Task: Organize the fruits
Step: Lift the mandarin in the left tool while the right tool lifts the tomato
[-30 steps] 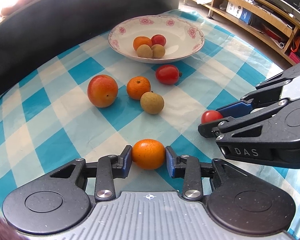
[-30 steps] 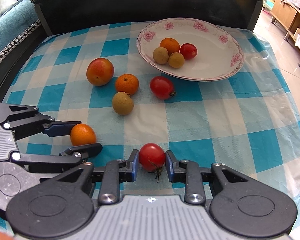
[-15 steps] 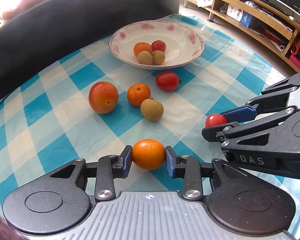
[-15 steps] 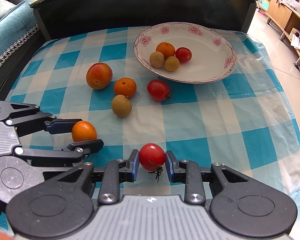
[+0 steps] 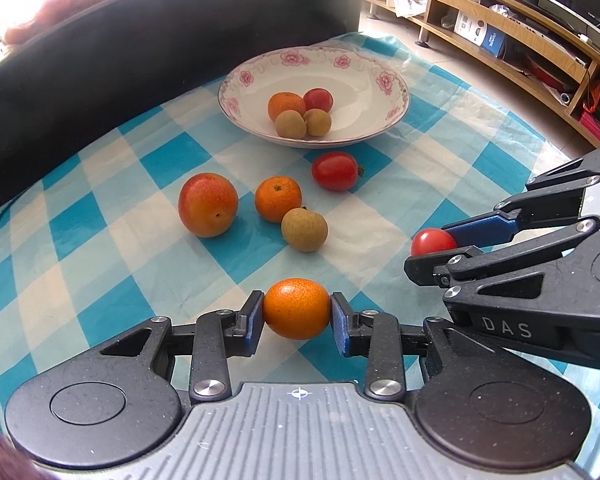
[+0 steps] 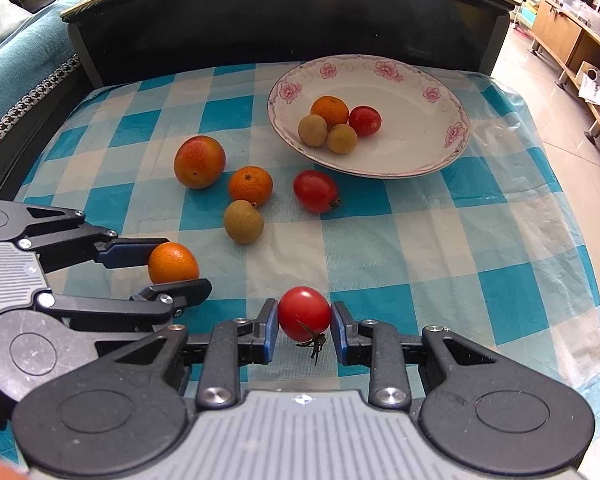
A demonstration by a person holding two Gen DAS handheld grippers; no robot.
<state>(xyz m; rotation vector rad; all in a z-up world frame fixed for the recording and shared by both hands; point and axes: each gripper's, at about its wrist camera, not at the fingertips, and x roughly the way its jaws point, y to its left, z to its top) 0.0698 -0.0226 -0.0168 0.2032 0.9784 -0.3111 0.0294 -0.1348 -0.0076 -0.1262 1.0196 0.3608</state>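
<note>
**Fruit sorting at mid-task: two pieces in hand, four in the bowl, four loose**

We read progress from where each fruit lies. The flowered bowl (image 5: 396, 92), upper centre of both views, already holds four pieces: a small orange (image 5: 286, 106), a red tomato (image 5: 318, 99) and two tan longans (image 5: 290, 124), bunched together on its floor. We count these as done.

Two pieces are in transit. The left gripper (image 5: 297, 315) is clenched on a small tangerine (image 5: 296, 308), its blue pads pressing both sides, at lower centre of the left wrist view. The right gripper (image 6: 304, 317) is clenched on a cherry tomato (image 6: 304, 313), whose dry stalk hangs beneath, at lower centre of the right wrist view. Both fruits appear lifted clear of the checked cloth (image 6: 440, 240) on the desk, though the height cannot be judged. Each gripper also shows at the edge of the other's view, so the two stand side by side, well short of the bowl.

Four pieces remain loose on the cloth, between the grippers and the bowl: a large red-orange fruit (image 6: 199, 161), a tangerine with a green stem scar (image 6: 250, 185), a single longan (image 6: 243, 221) just beside it, and an oval tomato (image 6: 315, 191) nearest the bowl's rim.

We judge the task somewhat under half finished: the two held fruits still need carrying to the bowl, then the four loose ones.
</note>
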